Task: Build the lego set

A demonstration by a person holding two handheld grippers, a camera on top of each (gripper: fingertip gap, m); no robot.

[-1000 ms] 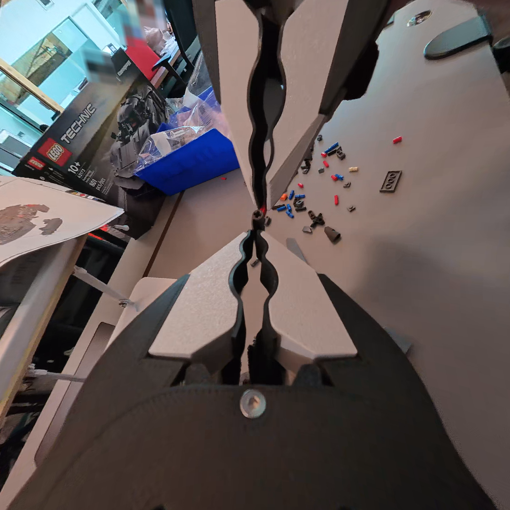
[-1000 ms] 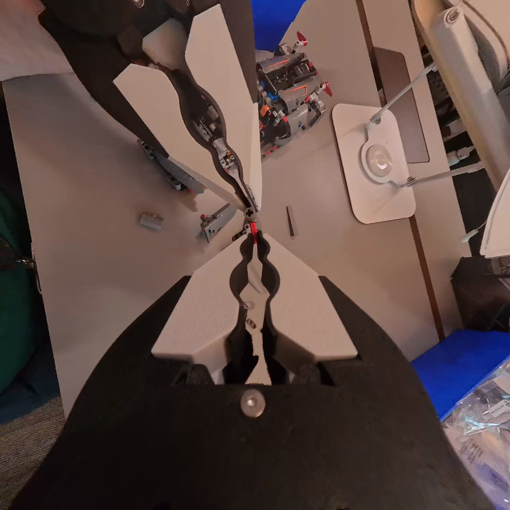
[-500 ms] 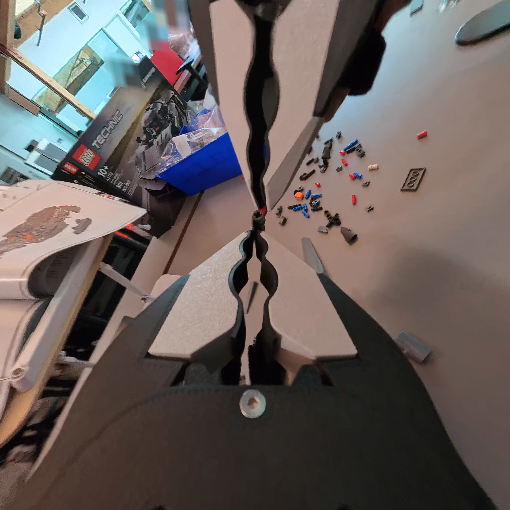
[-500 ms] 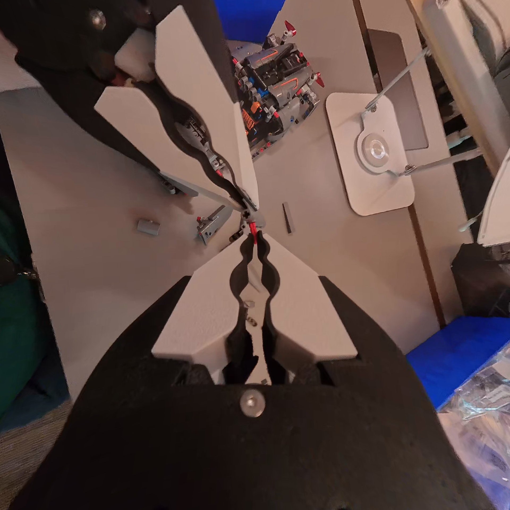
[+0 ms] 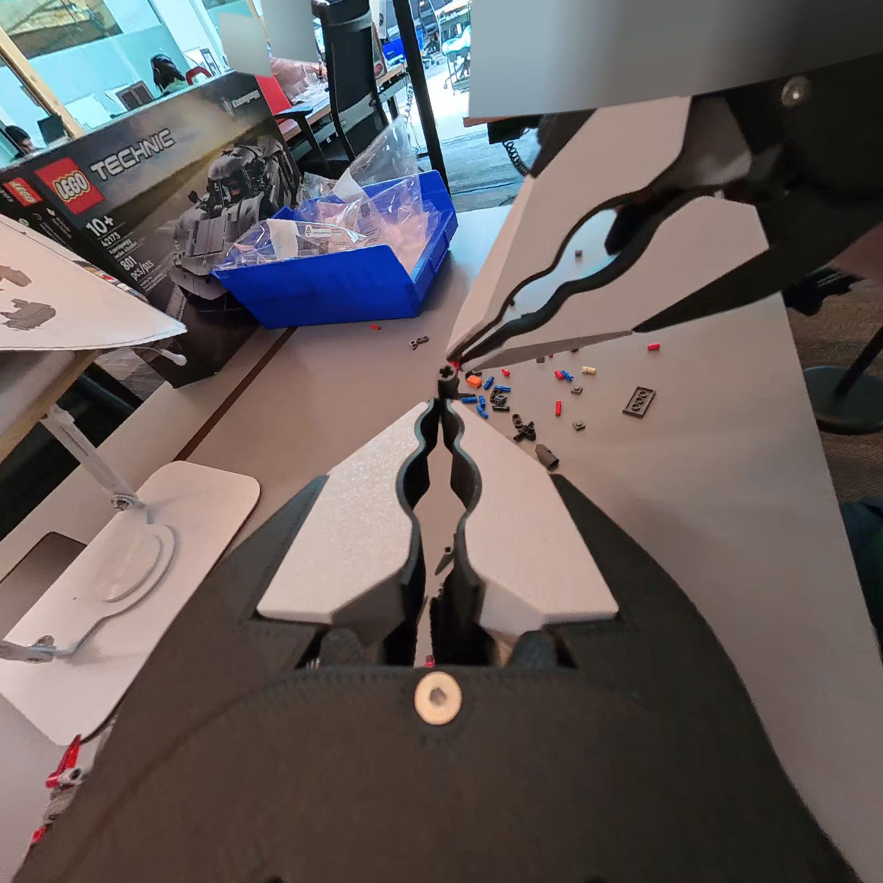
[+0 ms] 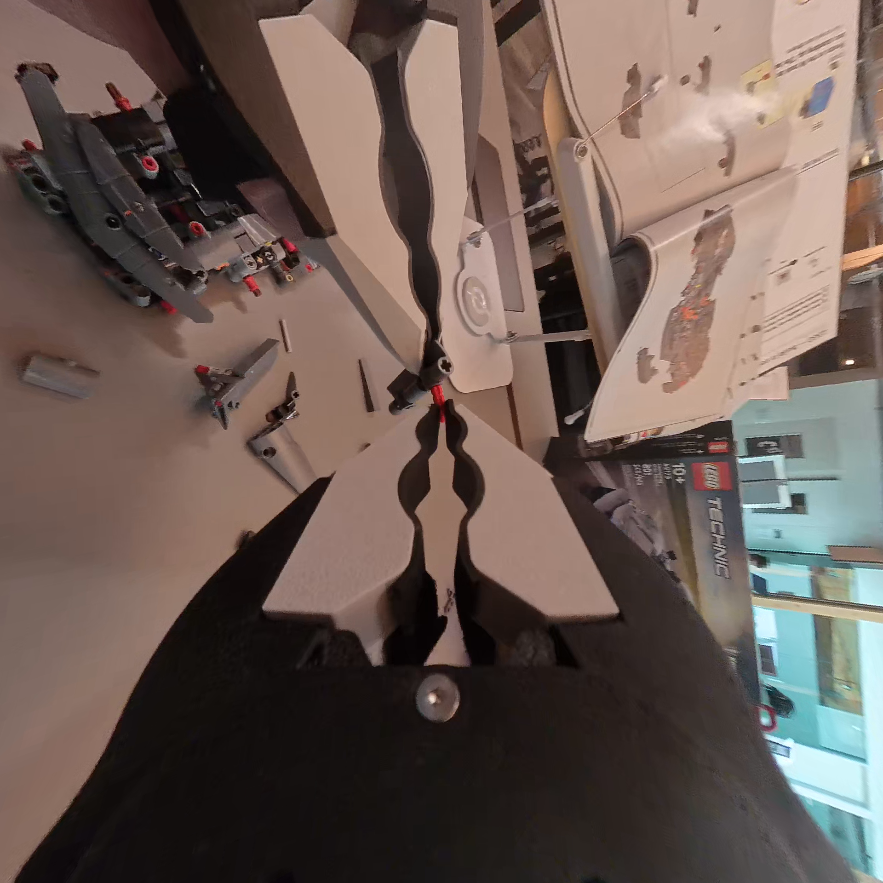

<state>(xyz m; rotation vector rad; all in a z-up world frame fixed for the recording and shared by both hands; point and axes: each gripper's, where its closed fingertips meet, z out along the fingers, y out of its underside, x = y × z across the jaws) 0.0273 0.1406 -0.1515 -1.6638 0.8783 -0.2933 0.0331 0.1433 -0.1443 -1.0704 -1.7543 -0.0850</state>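
My left gripper (image 5: 442,403) is shut on a small black connector (image 5: 447,380) with a cross-shaped hole, held above the table. My right gripper (image 6: 440,414) is shut on a short red axle (image 6: 436,397). The two grippers meet tip to tip, and the red axle's end touches the black connector (image 6: 436,369). In the left wrist view the right gripper (image 5: 454,357) comes in from the upper right. In the right wrist view the left gripper (image 6: 432,345) comes in from the top. How deep the axle sits in the connector is hidden.
Loose small pieces (image 5: 525,401) lie scattered on the grey table (image 5: 669,525). A blue bin (image 5: 334,286) holding plastic bags and the set's box (image 5: 143,191) stand behind. A part-built grey model (image 6: 119,200), small sub-assemblies (image 6: 234,382) and an open instruction booklet (image 6: 716,263) on a stand (image 5: 143,549) are nearby. Both grippers' tips are close together, under 4 cm apart.
Both grippers have swung round together, still tip to tip on their pieces. In the left view the right gripper now enters from the upper right instead of straight above.
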